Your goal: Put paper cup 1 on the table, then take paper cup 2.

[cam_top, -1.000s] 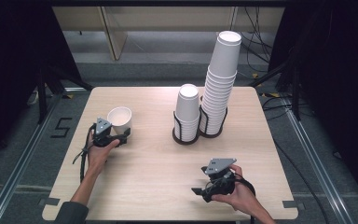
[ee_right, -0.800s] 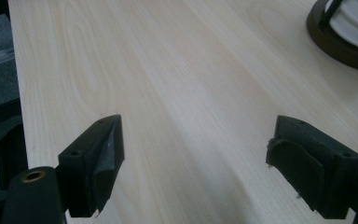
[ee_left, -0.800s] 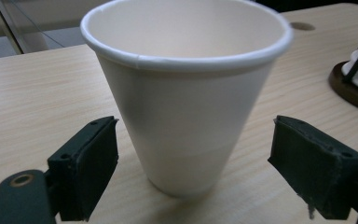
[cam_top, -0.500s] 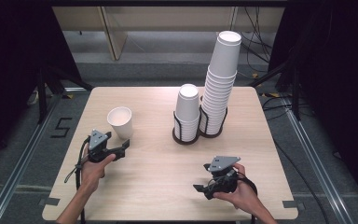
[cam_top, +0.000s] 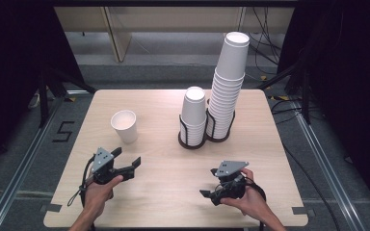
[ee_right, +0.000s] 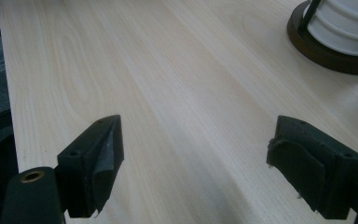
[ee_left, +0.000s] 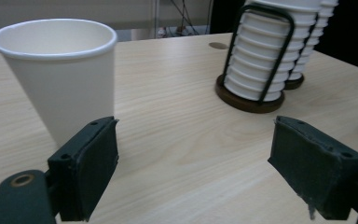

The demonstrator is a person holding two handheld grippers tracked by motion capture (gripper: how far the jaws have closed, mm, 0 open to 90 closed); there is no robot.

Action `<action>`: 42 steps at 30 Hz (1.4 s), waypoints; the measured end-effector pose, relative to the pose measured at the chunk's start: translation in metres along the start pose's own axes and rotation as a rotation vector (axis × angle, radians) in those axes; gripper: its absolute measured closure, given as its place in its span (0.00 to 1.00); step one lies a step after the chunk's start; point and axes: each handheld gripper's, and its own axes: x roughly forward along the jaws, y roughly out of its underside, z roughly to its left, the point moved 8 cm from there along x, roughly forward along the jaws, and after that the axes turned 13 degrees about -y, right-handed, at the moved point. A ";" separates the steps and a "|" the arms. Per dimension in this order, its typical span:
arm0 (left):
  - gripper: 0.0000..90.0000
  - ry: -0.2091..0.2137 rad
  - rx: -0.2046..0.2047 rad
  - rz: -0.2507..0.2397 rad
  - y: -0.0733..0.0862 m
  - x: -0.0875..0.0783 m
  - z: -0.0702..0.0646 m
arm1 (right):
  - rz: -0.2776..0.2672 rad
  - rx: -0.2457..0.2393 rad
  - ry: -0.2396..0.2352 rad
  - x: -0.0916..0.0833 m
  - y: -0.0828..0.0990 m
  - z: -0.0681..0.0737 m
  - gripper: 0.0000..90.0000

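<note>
Cup set down, both hand-held grippers free

Nearest the person, the right hand-held gripper [cam_top: 215, 185] sits low over the table [cam_top: 173, 192] with its jaws spread wide and nothing between them; its own view looks along bare wood grain, with the brown base of a cup holder [ee_right: 328, 51] off ahead to its right. The left hand-held gripper [cam_top: 125, 163] is likewise wide open and holds nothing. Just ahead of it and a little to its left stands the single paper cup [cam_top: 124, 126], upright, mouth up, apart from the jaws: in the left gripper view the cup [ee_left: 58, 77] rises just behind the left jaw, and I cannot tell whether they touch.

Farther ahead and to the right of the left hand-held gripper stand two wire holders side by side, the short stack of cups [cam_top: 193, 115] in front and the tall stack [cam_top: 229, 84] just behind it, both stacks inverted.

The step in hand looks like clearing away from the placed cup. To do it well, I would draw the left hand-held gripper straight back along its own line, jaws kept wide, so that the left jaw does not brush the light cup and tip it. If another cup is wanted, approach the short stack level with its top cup.

No brand or label reads on the cups; a "5" [cam_top: 62, 131] is marked on the floor left of the table
</note>
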 end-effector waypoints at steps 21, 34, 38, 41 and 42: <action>0.17 0.068 -0.047 -0.004 0.015 -0.022 -0.028 | -0.047 0.020 0.017 -0.012 -0.008 -0.004 0.20; 0.16 0.156 0.010 -0.017 0.021 -0.034 -0.052 | -0.184 0.092 0.130 -0.055 -0.032 -0.027 0.19; 0.16 0.175 0.042 -0.015 0.023 -0.036 -0.055 | -0.231 0.097 0.173 -0.073 -0.042 -0.037 0.18; 0.16 0.176 0.051 -0.017 0.025 -0.035 -0.055 | -0.253 0.130 0.184 -0.085 -0.048 -0.044 0.18; 0.16 0.182 0.050 -0.013 0.026 -0.035 -0.056 | -0.271 0.136 0.195 -0.089 -0.051 -0.046 0.18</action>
